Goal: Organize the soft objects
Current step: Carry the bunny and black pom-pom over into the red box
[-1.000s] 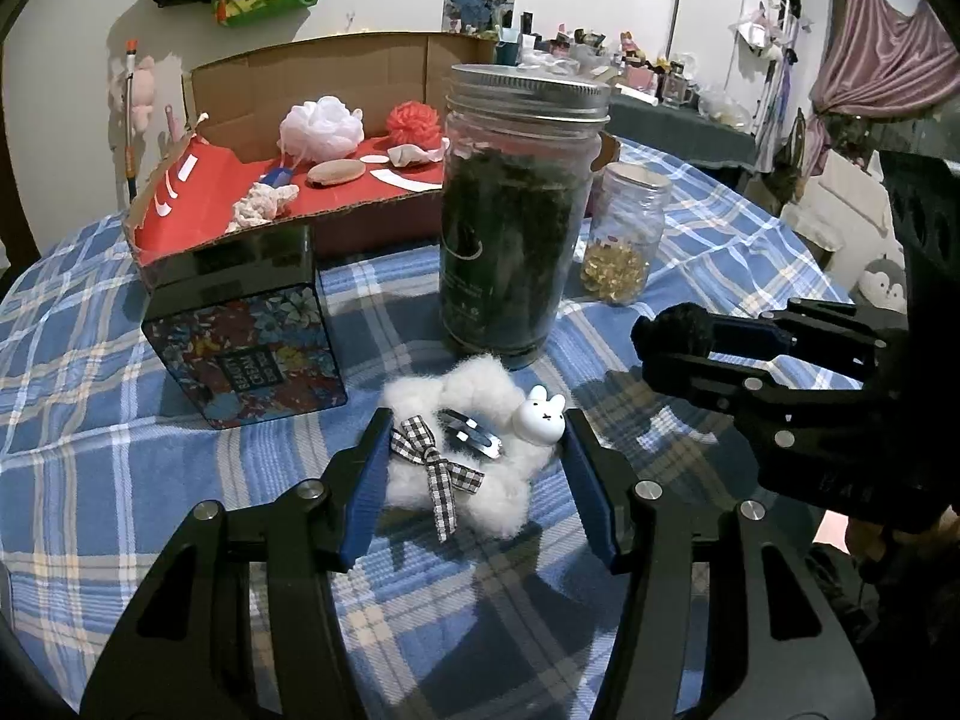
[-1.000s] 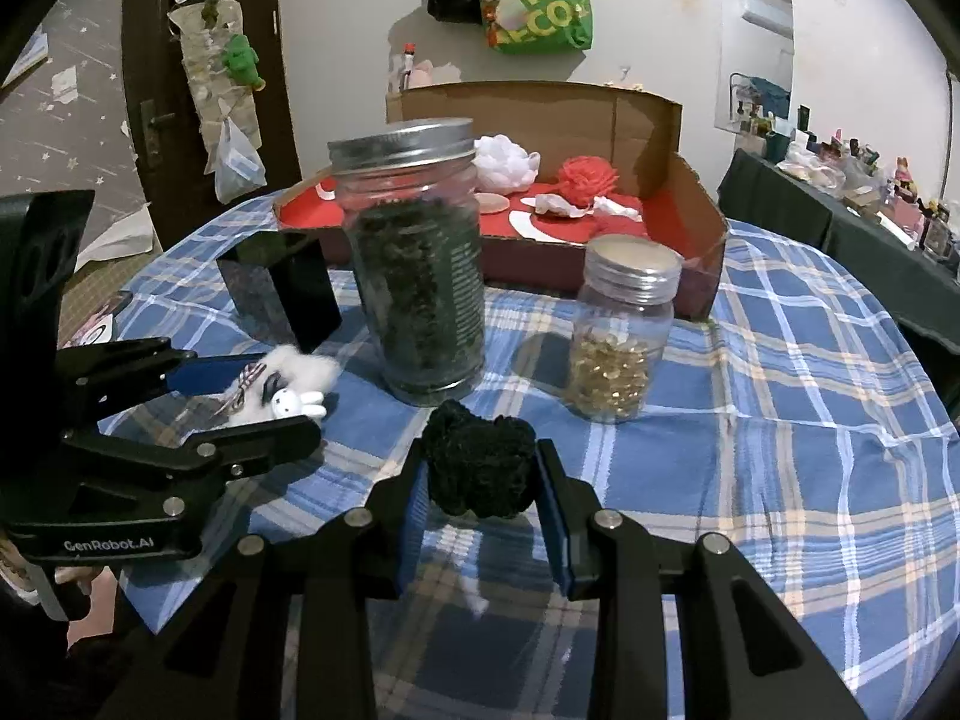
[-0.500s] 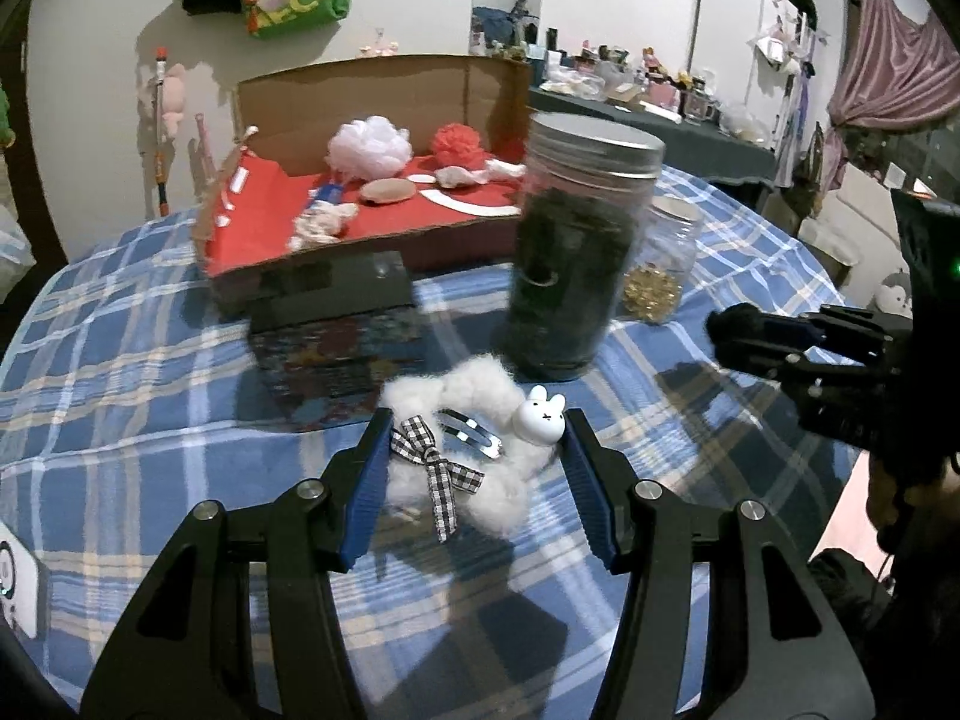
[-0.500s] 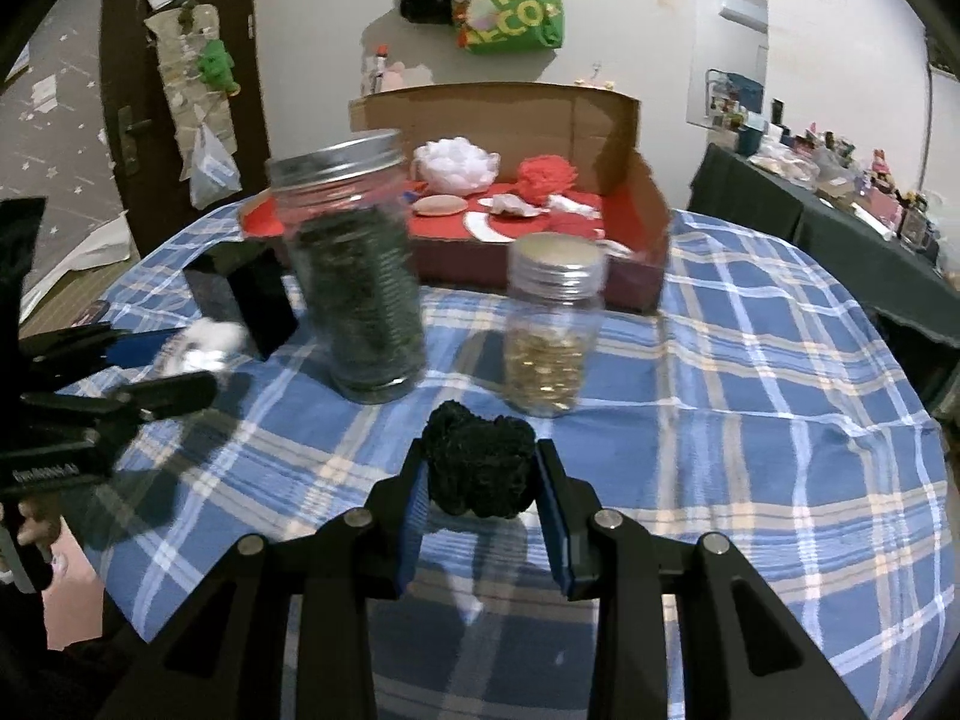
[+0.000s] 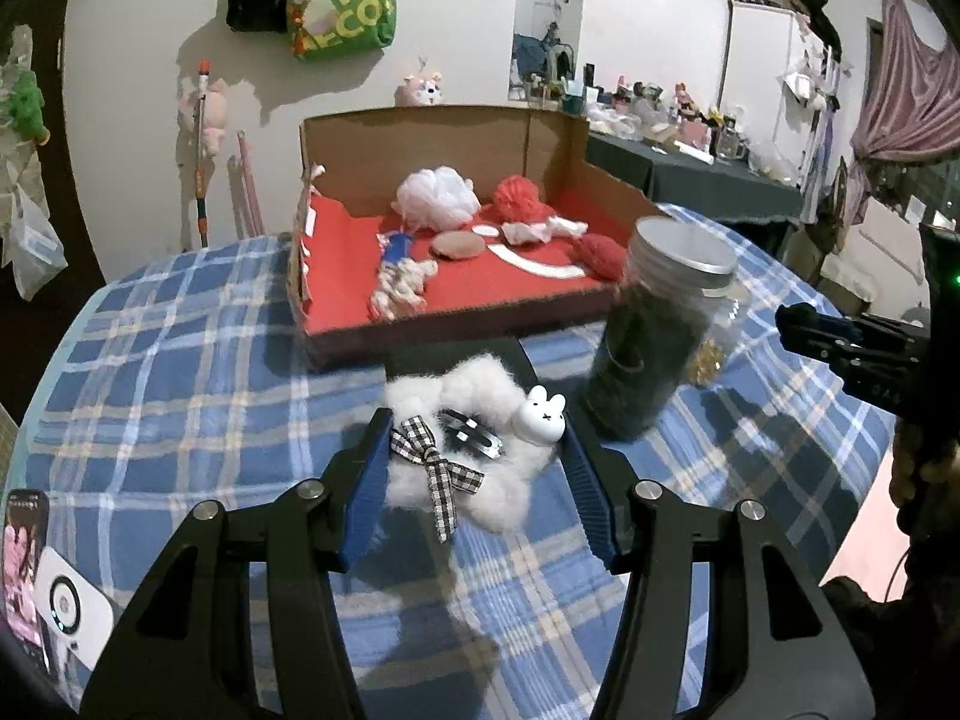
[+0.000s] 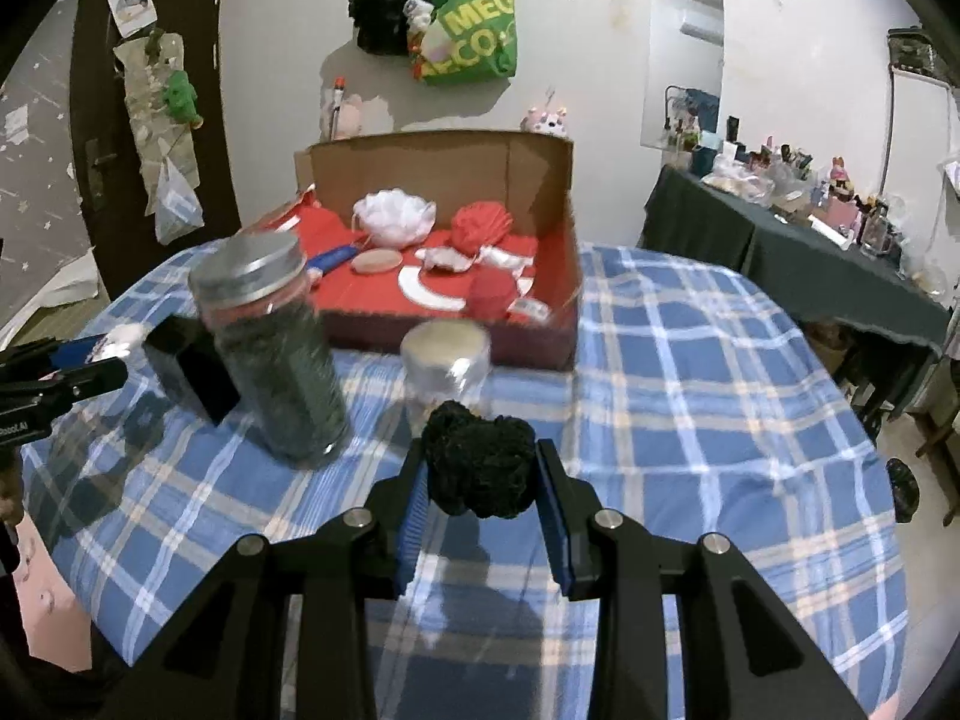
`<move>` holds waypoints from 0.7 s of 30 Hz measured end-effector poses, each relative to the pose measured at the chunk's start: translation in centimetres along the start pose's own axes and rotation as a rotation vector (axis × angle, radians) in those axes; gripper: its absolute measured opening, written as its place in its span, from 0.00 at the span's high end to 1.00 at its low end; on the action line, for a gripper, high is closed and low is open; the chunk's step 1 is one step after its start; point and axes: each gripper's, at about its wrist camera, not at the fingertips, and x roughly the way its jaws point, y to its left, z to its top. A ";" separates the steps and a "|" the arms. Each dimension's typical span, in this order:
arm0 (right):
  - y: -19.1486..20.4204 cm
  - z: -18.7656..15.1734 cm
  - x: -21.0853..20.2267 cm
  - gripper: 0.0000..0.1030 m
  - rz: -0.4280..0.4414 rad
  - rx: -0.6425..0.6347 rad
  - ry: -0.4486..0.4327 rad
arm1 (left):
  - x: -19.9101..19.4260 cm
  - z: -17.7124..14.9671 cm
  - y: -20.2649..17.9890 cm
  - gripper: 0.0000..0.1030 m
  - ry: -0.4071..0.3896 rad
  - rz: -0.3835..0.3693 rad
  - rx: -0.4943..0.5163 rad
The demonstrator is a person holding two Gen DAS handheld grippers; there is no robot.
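Note:
My left gripper (image 5: 474, 450) is shut on a white fluffy scrunchie (image 5: 474, 420) with a checked bow, clips and a small rabbit, held above the table. My right gripper (image 6: 480, 474) is shut on a black scrunchie (image 6: 480, 465), also held above the table. The red-lined cardboard box (image 5: 456, 276) stands beyond them and holds a white pouf (image 5: 438, 195), a red pouf (image 5: 519, 198) and several other soft items; it also shows in the right wrist view (image 6: 444, 294). Each gripper is visible at the edge of the other's view.
A tall jar of dark leaves (image 6: 273, 348) and a small jar with a silver lid (image 6: 447, 366) stand between the grippers and the box. A dark tin (image 6: 192, 369) stands left of the tall jar. A phone (image 5: 24, 564) lies at the table's near left edge.
Both grippers have risen and moved toward the box, each keeping its scrunchie. The jars and tin now sit lower in both views.

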 end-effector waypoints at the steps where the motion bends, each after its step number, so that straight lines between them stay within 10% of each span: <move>1: -0.2 0.4 0.0 0.65 -0.002 0.002 -0.005 | 0.1 0.3 0.2 0.49 0.000 -0.004 -0.001; 21: -1.0 7.8 3.4 0.65 0.055 -0.079 -0.019 | 5.3 7.3 0.7 0.49 0.054 -0.103 0.059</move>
